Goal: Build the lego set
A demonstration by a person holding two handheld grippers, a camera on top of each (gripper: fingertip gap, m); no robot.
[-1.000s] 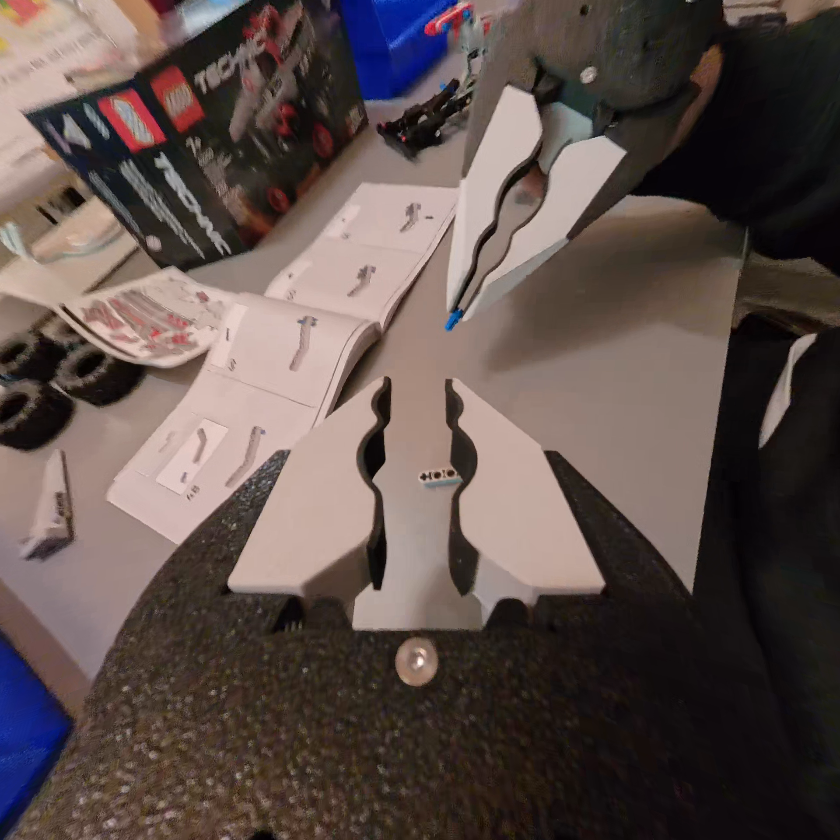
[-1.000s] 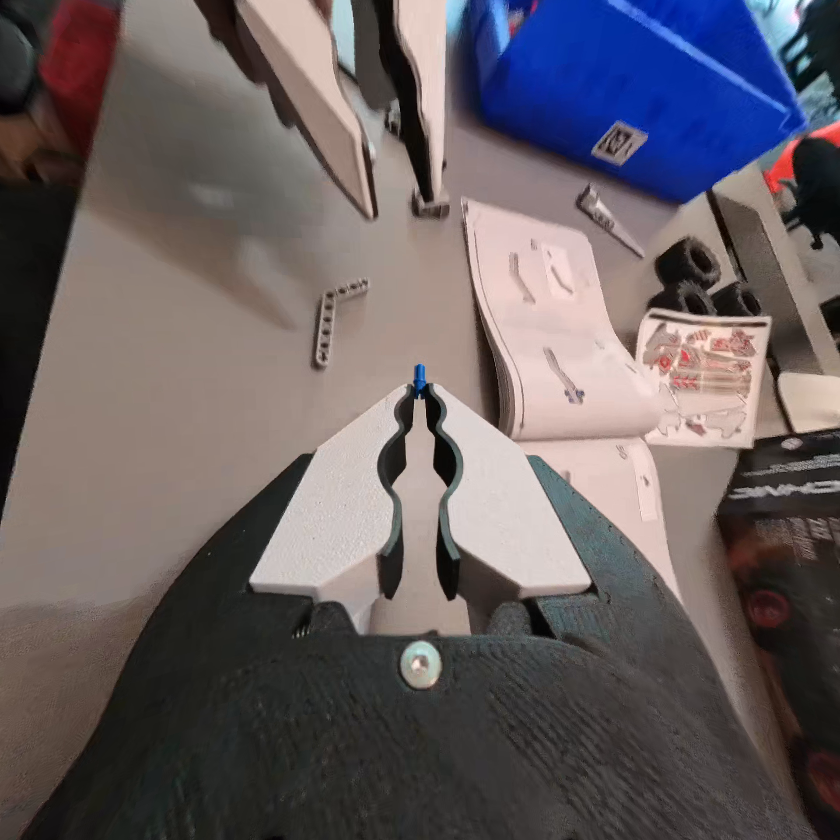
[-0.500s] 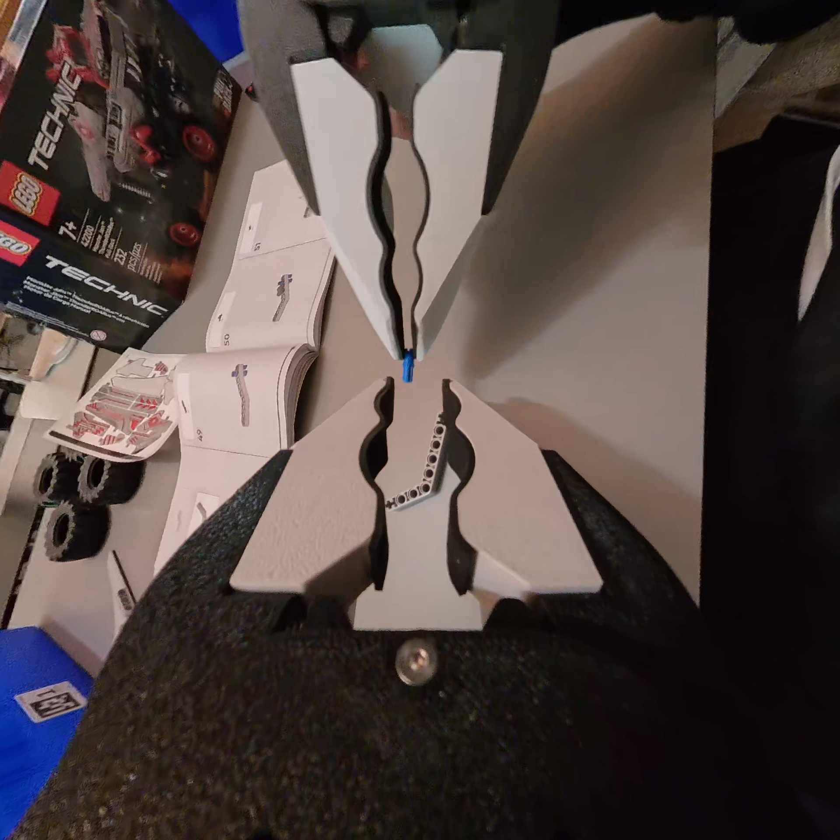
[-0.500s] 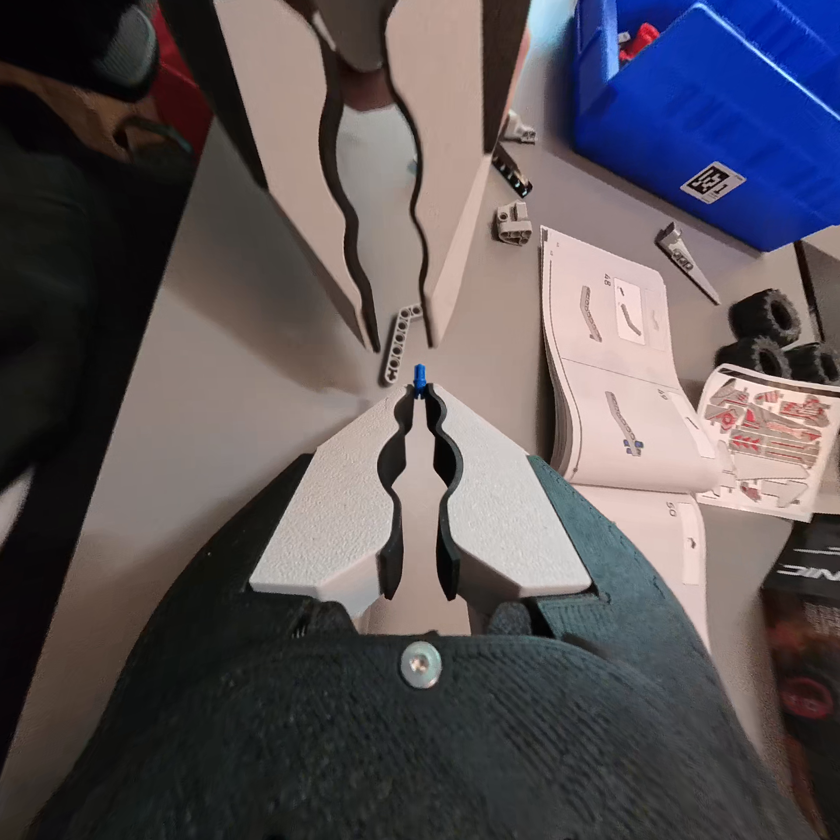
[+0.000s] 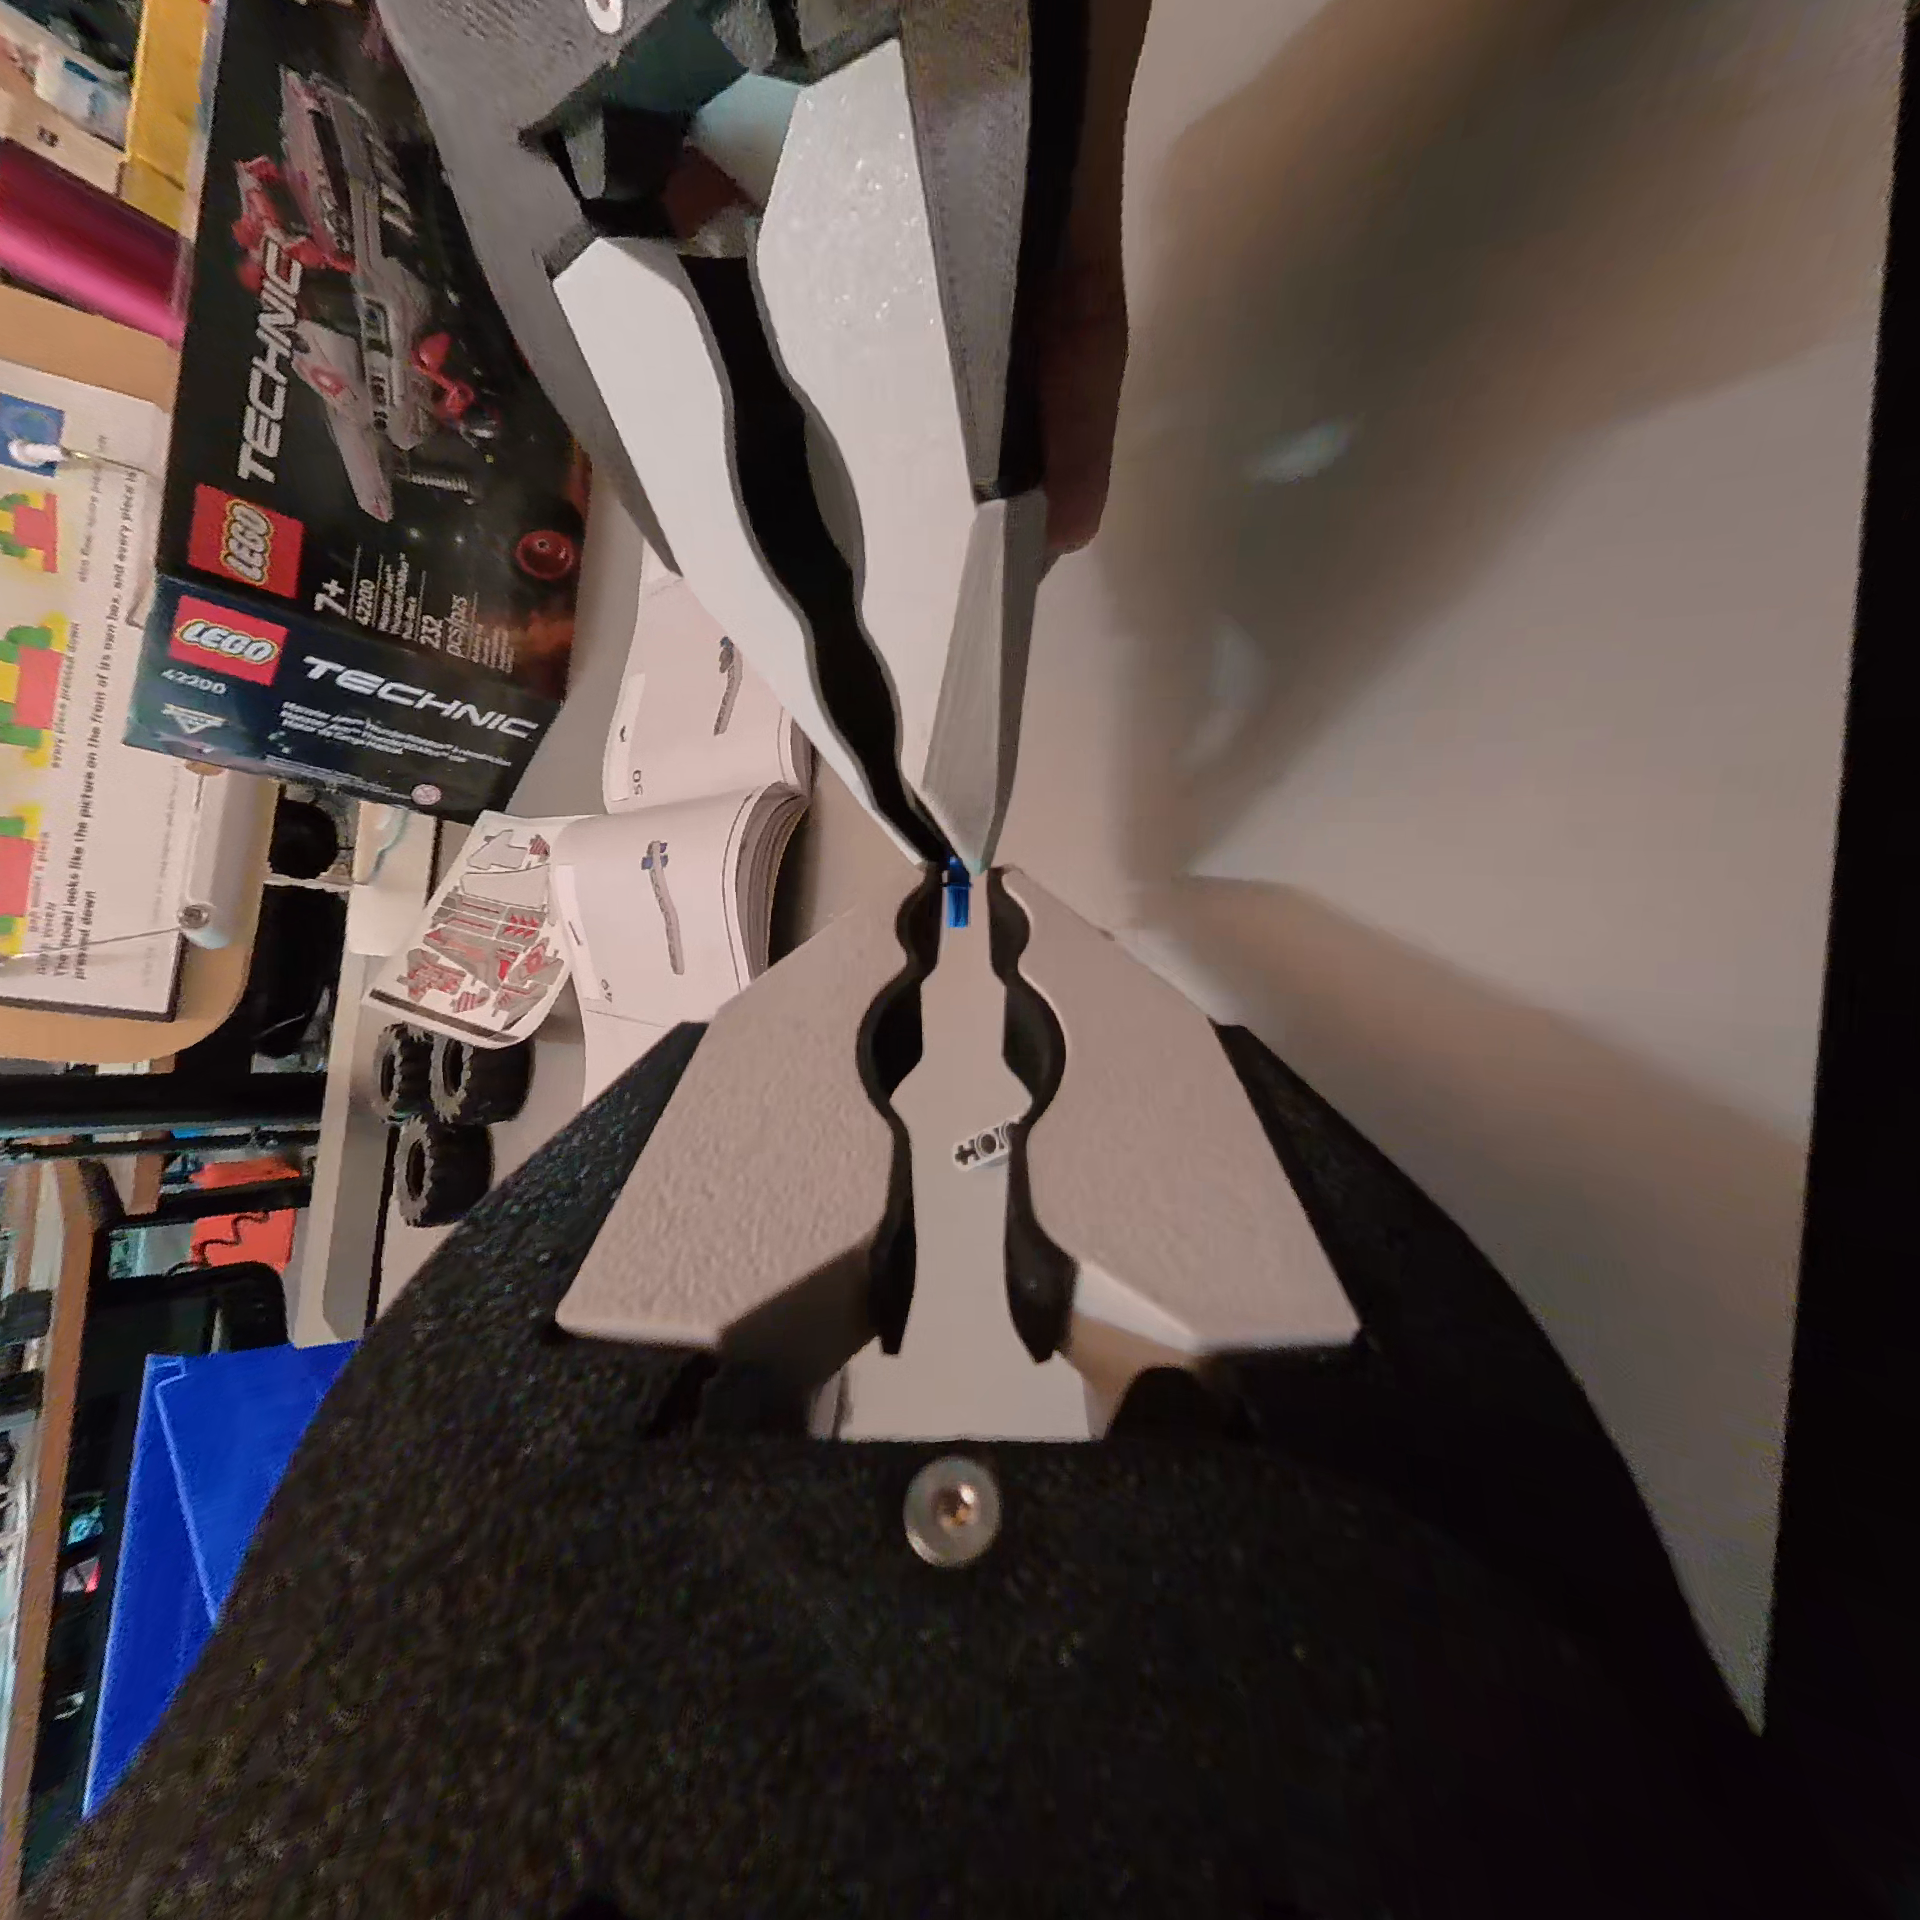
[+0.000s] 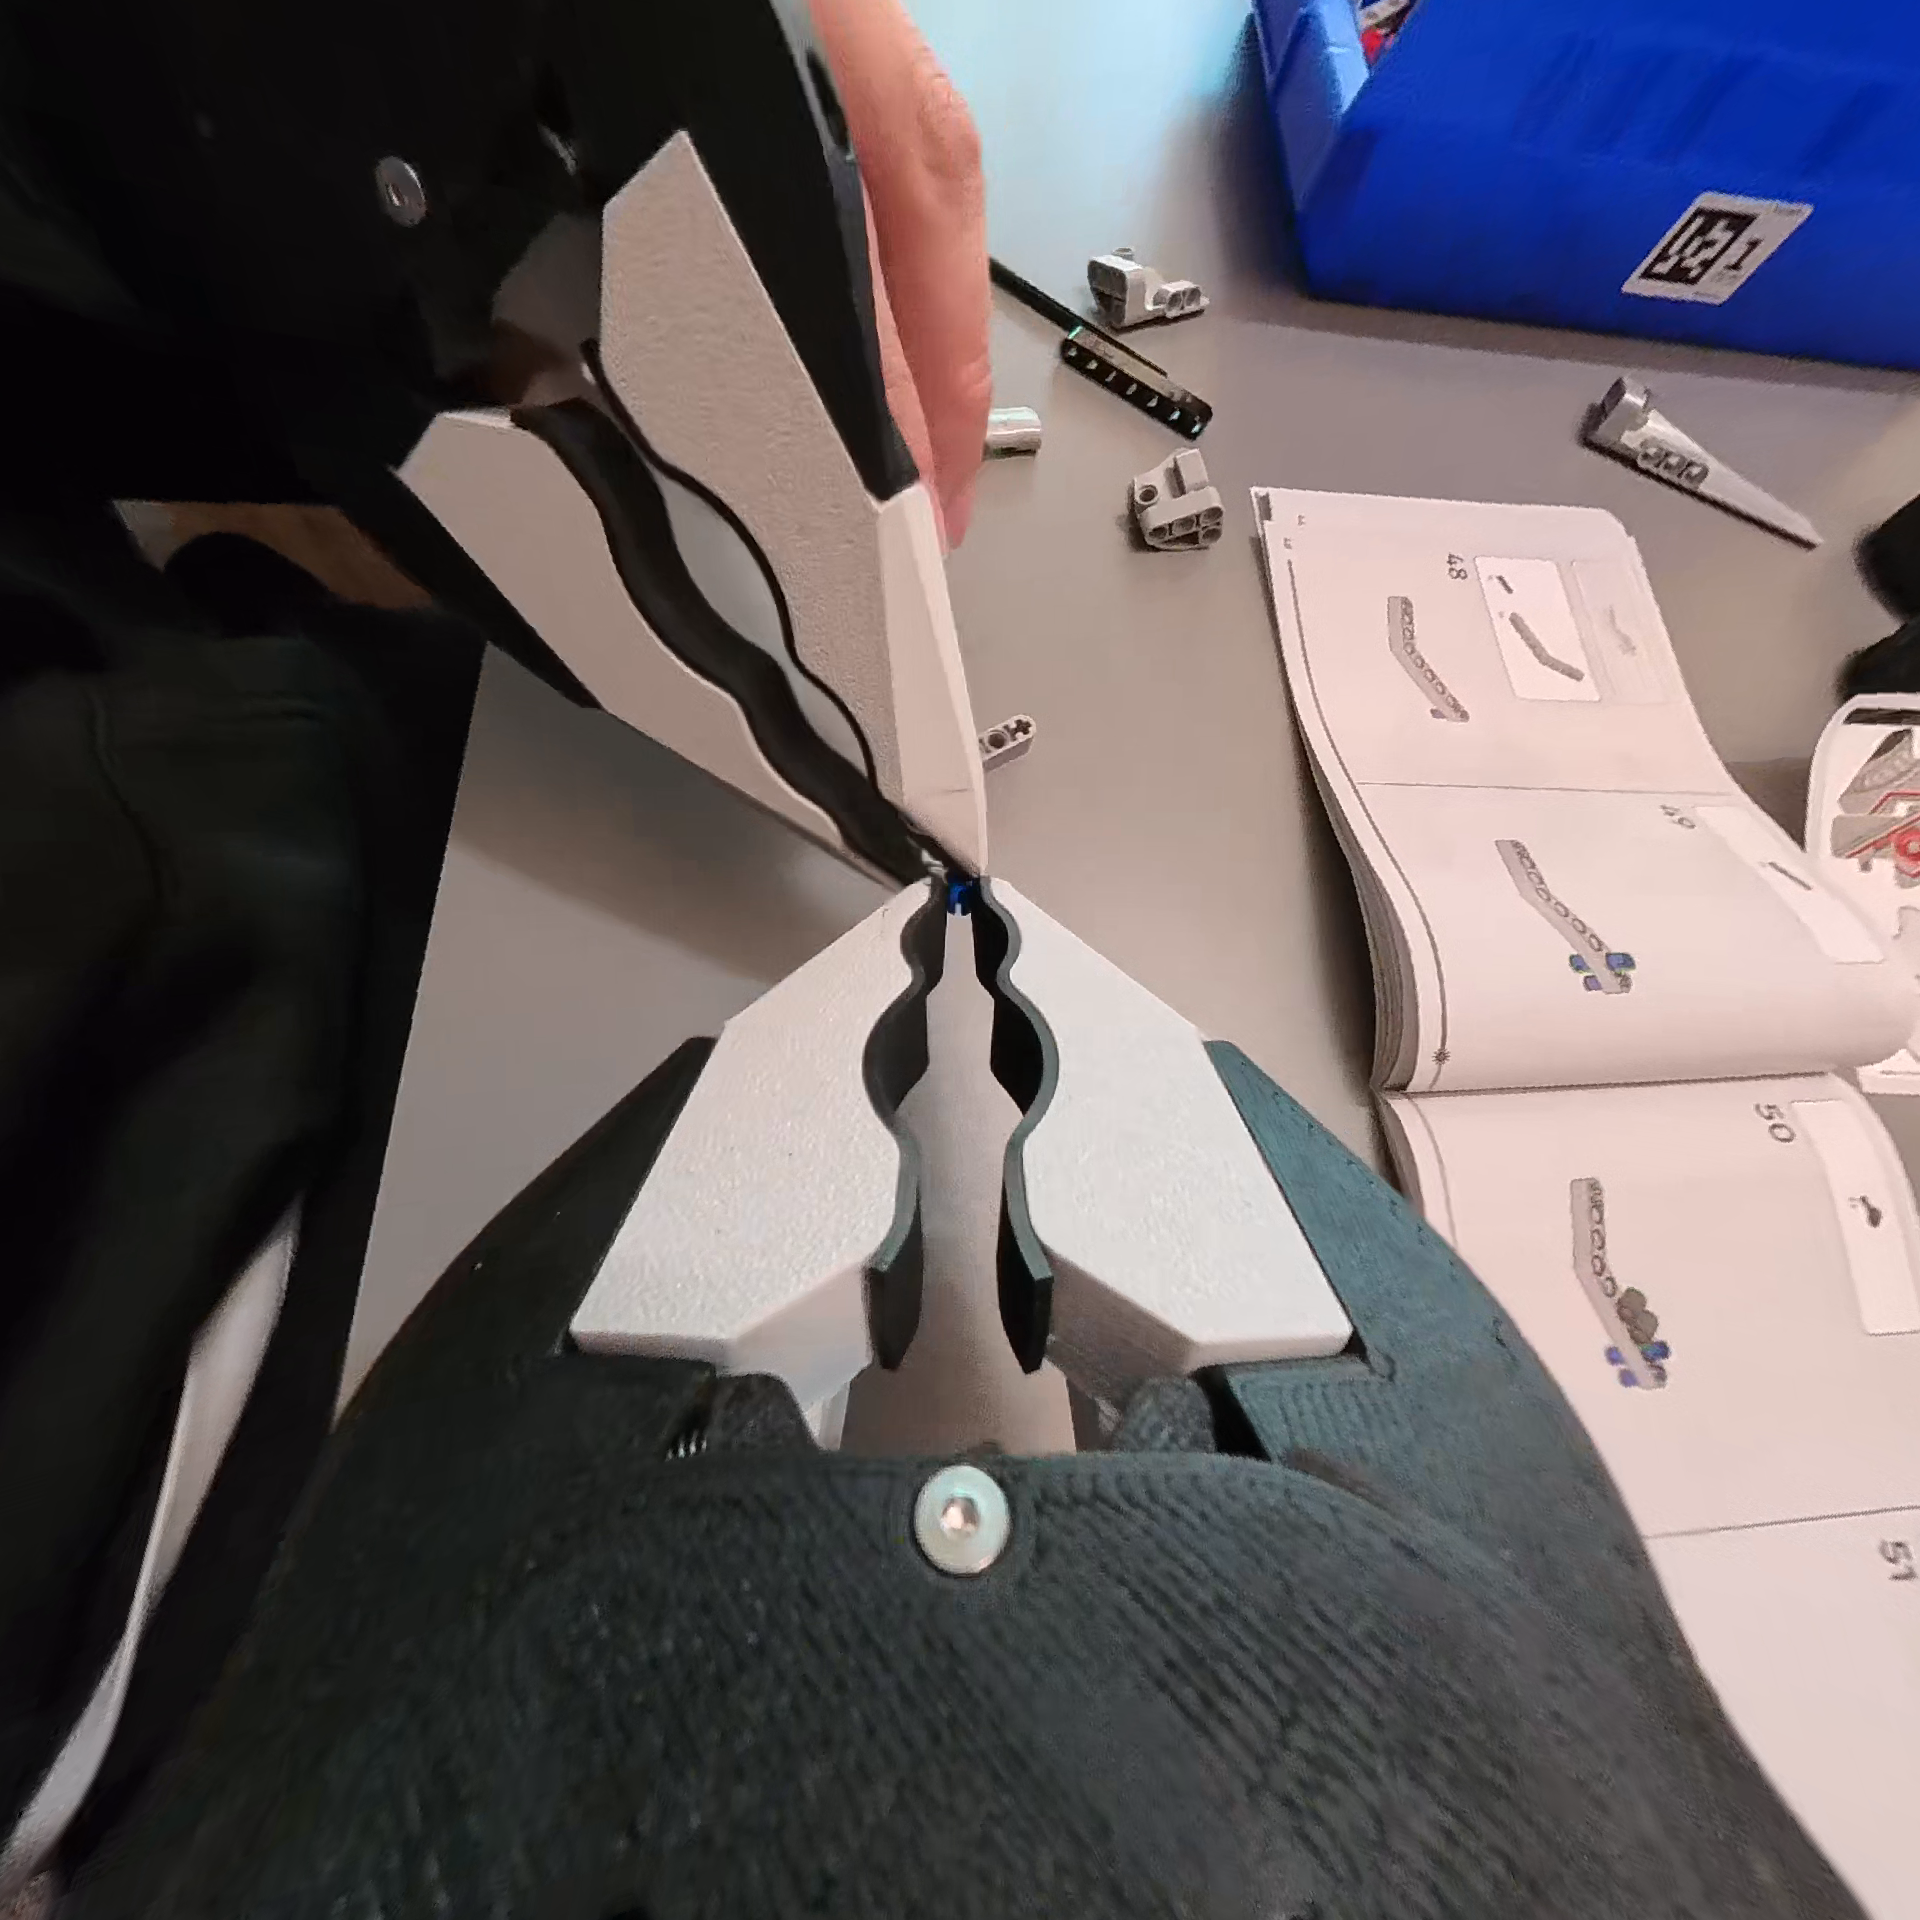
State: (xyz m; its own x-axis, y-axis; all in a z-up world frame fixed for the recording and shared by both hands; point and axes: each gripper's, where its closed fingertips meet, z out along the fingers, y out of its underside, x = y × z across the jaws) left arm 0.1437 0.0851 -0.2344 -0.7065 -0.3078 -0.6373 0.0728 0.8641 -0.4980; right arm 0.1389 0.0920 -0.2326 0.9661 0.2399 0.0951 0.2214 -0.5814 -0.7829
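Observation:
My right gripper (image 6: pixel 961 904) is shut on a small blue pin (image 6: pixel 961 894), which sticks out past its tips. My left gripper (image 5: pixel 961 883) faces it tip to tip, above the grey table (image 5: pixel 1455 727). Its jaws stand narrowly apart around the pin's free end (image 5: pixel 956 902), with a gap still showing beside the pin. The right gripper shows in the left wrist view (image 5: pixel 951 854), and the left gripper shows in the right wrist view (image 6: pixel 940 857). A short end of a light grey bent beam (image 5: pixel 987 1148) lies on the table below, partly hidden by the fingers; it also shows in the right wrist view (image 6: pixel 1006 738).
An open instruction booklet (image 6: pixel 1558 831) lies beside the grippers. Past it are a sticker sheet (image 5: pixel 478 956), black tyres (image 5: pixel 447 1101) and the set's box (image 5: pixel 343 520). A blue bin (image 6: pixel 1610 156), a black beam (image 6: pixel 1138 374), a grey wedge panel (image 6: pixel 1694 468) and small grey connectors (image 6: pixel 1174 499) lie farther off.
The two grippers have come together tip to tip. My left jaws have narrowed around the pin's free end. The right gripper has kept hold of the pin throughout.

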